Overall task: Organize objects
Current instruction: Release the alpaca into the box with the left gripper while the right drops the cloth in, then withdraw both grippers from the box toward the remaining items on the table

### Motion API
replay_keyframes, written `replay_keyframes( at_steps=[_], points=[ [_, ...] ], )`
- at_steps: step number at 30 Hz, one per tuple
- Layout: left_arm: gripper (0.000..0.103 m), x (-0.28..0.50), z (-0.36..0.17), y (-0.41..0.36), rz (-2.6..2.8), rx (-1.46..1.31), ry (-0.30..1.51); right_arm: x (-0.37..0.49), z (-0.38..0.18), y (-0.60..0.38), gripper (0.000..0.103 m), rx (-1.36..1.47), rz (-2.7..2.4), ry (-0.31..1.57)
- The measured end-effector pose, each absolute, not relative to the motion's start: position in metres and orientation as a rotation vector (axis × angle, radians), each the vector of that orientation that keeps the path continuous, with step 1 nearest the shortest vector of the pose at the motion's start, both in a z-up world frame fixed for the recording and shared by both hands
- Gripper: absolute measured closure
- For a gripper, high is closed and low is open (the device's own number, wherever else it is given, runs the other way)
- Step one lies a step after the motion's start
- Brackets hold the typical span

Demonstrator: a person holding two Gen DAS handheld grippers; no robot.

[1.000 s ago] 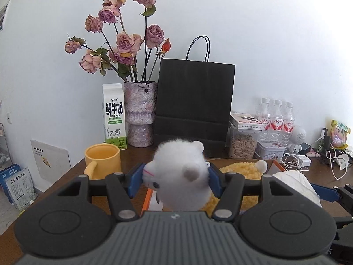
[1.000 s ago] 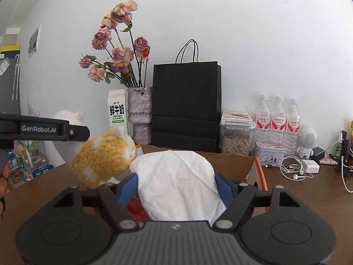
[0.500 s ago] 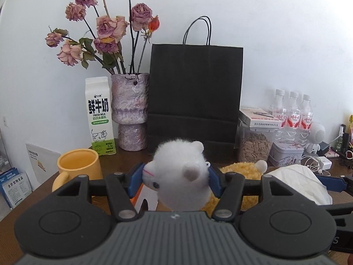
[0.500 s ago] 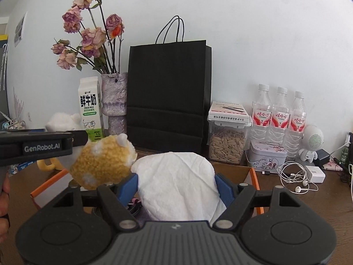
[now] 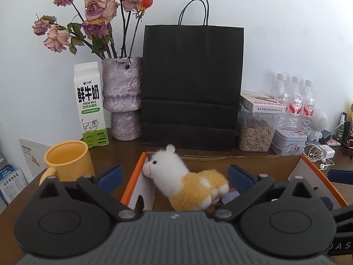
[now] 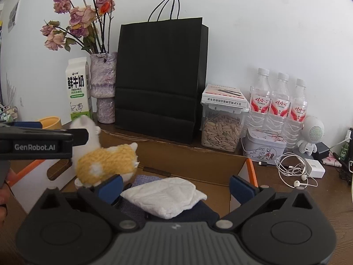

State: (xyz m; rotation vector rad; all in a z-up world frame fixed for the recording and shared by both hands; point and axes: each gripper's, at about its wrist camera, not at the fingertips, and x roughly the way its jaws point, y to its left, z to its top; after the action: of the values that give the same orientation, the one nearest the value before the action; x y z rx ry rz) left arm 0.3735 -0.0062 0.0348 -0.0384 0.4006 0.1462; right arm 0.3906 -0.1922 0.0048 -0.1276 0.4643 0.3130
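**Both hand-held grippers released over the box**

My left hand-held gripper [image 5: 174, 176] has just spread its jaws wide; the plush llama [image 5: 189, 183] sits free between them inside the cardboard box [image 5: 242, 165]. My right hand-held gripper [image 6: 175, 187] has likewise just opened, and the white cloth [image 6: 167, 195] lies loose in the box on the bench [image 6: 286, 190].

My left gripper [image 5: 174, 175] has a ribbed grey housing, two black round discs, black linkage arms with silver screws and blue fingers [image 5: 109, 175]. My right gripper [image 6: 175, 186] is built the same. Seen side-on, one black arm reads "GenRobot.AI" in white.
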Motion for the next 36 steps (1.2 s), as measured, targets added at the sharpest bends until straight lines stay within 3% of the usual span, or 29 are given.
replay_keyframes(
  at_steps=[16, 36],
  points=[
    [0.0, 0.346, 0.04, -0.012, 0.128, -0.05, 0.397, 0.371, 0.009, -0.189, 0.0, -0.146, 0.319, 0.43],
    [0.0, 0.257, 0.039, -0.014, 0.141, -0.084, 0.454, 0.272, 0.01, -0.208, 0.0, -0.121, 0.293, 0.412]
  ],
)
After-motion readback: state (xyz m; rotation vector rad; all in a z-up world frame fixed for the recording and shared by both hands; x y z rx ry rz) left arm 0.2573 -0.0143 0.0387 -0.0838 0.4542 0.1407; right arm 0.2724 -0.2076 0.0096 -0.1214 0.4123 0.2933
